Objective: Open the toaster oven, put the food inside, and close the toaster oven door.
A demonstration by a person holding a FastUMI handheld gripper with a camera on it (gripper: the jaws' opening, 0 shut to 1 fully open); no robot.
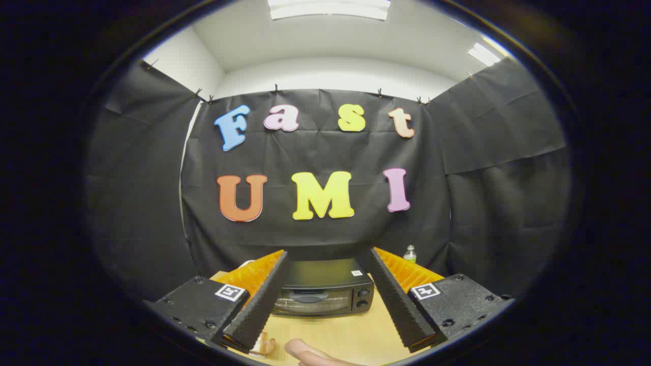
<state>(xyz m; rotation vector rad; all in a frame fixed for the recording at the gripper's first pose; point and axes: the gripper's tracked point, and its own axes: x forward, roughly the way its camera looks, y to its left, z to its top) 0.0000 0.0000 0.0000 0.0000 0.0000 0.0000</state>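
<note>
Toaster oven (320, 288) sits on the tabletop (351, 333) straight ahead, framed between my two fingers and well beyond their tips, its door shut and the knobs on its right side facing me. My hand-held gripper (330, 269) is spread wide, pinching nothing, held high and level so I look slightly down at the oven's top and front. The food (310, 353) seems to be the pale piece lying close under me, near the fingers' bases; a smaller thing lies beside it that I cannot make out. The door comes first, I judge: I should drop lower, come in square to the front, find the handle along the door's upper edge and pull it down in a smooth arc, without dragging the oven toward me. A bottle (410, 253) stands behind the oven's right corner, out of my way.
</note>
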